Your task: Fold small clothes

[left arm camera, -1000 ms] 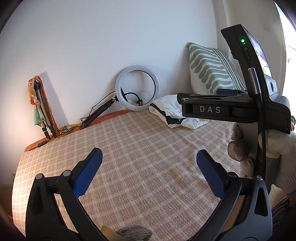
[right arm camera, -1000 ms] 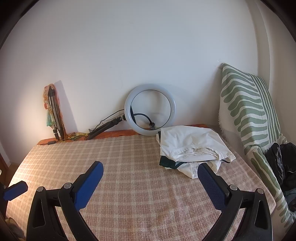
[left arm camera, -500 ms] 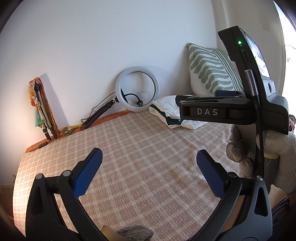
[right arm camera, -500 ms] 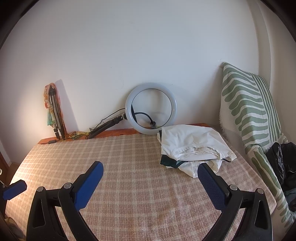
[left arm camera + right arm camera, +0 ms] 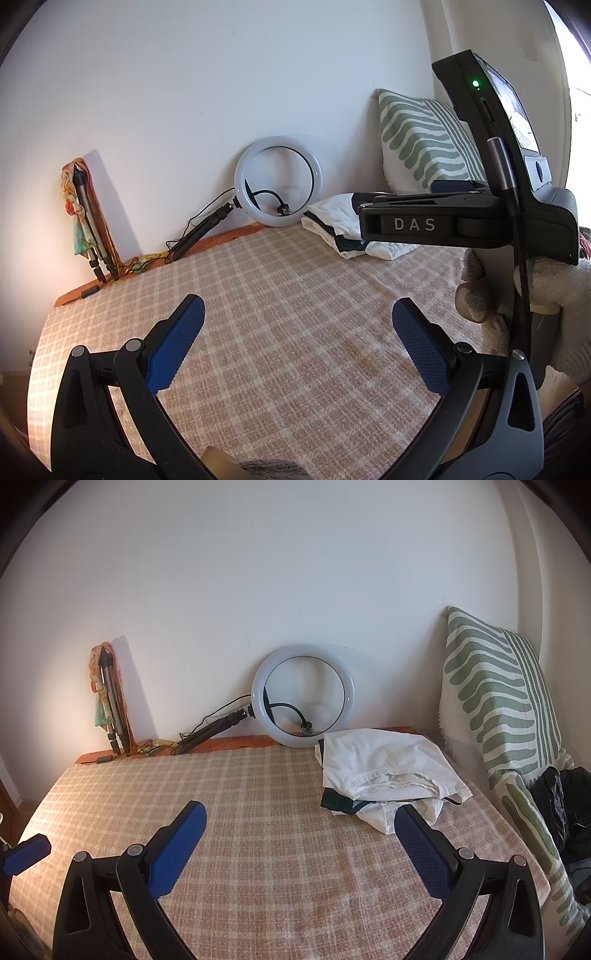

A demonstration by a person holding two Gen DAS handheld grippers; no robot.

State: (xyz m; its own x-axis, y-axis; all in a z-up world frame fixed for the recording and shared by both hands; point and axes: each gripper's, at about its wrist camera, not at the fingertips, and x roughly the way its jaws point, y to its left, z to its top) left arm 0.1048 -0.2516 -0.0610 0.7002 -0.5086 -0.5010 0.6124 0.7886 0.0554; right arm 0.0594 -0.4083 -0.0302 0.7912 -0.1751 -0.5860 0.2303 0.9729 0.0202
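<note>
Left gripper point(image 5: 297, 341): blue-padded black fingers spread wide, nothing between them, hovering above the near part of the bed; over the last second its outlook has hardly shifted.
Right gripper point(image 5: 299, 843): jaws likewise wide apart and empty; its right pad now sits just short of the clothes' near edge in its own view, the pile having slid slightly lower and nearer in the picture than a second ago.
Right gripper seen from the left: its black body marked "DAS" reaches in from the right, held by a hand in a cream woolly glove point(image 5: 554, 295), and partly hides the clothes.
Beige-and-white checked woven bedspread point(image 5: 258, 794): bare in the middle, where a fold could be laid out.
Small pile of white clothes with a dark green piece beneath point(image 5: 384, 771): lies crumpled at the far right of the bedspread, untouched, just in front of the ring light.
Green-and-cream striped cushion point(image 5: 495, 701): leans on the wall right of the pile.
White ring light on a black stand point(image 5: 303, 696): propped against the far wall.
Meaning: the slow drift suggests the right gripper is closing on the pile; folding looks not yet begun.
</note>
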